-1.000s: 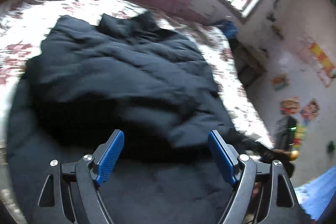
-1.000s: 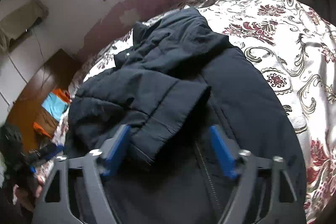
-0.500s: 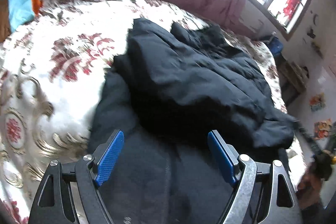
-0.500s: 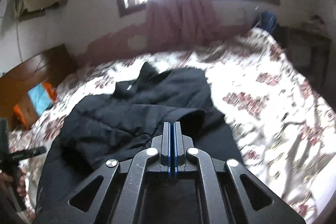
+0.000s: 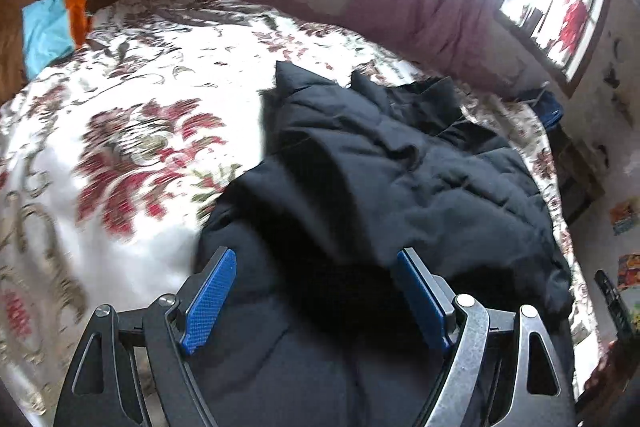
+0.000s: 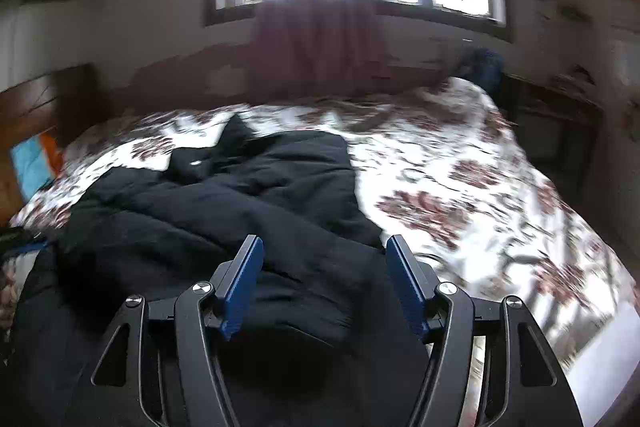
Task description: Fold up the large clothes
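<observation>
A large black padded jacket (image 5: pixel 400 195) lies on a bed with a floral cover (image 5: pixel 132 131), its sleeves folded across the body and the collar toward the far wall. My left gripper (image 5: pixel 316 291) is open and empty, hovering over the jacket's near left part. In the right wrist view the jacket (image 6: pixel 224 211) fills the left and middle. My right gripper (image 6: pixel 324 279) is open and empty above the jacket's near right edge, over a folded sleeve end.
The floral bed cover (image 6: pixel 480 211) spreads to the right of the jacket. A window with a purple curtain (image 6: pixel 320 39) is on the far wall. A wooden headboard with blue and orange cloth (image 5: pixel 48 27) is at the left. A dark table (image 6: pixel 560 131) stands at the right.
My right gripper was shut half a second ago and now stands open, lower over the jacket. My left gripper stayed open and swung left, bringing more bed cover into view.
</observation>
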`<state>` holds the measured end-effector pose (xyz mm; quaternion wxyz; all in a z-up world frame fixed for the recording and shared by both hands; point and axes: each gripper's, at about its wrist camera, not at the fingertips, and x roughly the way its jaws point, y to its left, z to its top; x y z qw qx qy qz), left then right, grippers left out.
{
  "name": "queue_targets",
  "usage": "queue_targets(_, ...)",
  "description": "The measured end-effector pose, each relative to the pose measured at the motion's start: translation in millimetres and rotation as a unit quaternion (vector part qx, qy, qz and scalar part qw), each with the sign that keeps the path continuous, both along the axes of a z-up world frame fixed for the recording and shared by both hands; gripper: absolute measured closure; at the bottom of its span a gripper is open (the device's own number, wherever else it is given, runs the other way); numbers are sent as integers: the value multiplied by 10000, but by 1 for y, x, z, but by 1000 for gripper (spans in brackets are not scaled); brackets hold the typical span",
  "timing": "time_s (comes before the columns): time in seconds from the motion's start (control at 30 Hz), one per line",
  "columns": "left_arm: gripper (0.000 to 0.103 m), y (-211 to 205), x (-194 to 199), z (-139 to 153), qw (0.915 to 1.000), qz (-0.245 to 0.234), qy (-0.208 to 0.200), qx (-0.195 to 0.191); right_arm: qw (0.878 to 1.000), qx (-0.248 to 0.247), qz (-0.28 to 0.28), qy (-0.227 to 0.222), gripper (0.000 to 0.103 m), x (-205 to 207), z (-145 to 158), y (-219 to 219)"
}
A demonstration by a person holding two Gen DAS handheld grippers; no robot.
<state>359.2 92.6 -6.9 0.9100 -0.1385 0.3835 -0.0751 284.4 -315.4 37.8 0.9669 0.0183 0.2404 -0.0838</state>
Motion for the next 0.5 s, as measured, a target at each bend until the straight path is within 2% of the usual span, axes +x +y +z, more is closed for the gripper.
queue_targets(0.1,22,-19,14,0,9997,-209,-148,-18,9987,-21,452,236,44,25,-11,17)
queue_targets(0.23,22,-49,36,-14,9985,-348,45,414,9909,-4,553,1231,44,65,-57,23)
queue_targets(0.3,16,-60,44,-31,9962,-350,245,754,9913,142,559,1185,43,67,-66,20)
queue_targets(0.5,13,-73,43,-47,9936,-354,142,1066,9936,162,511,997,40,61,-70,19)
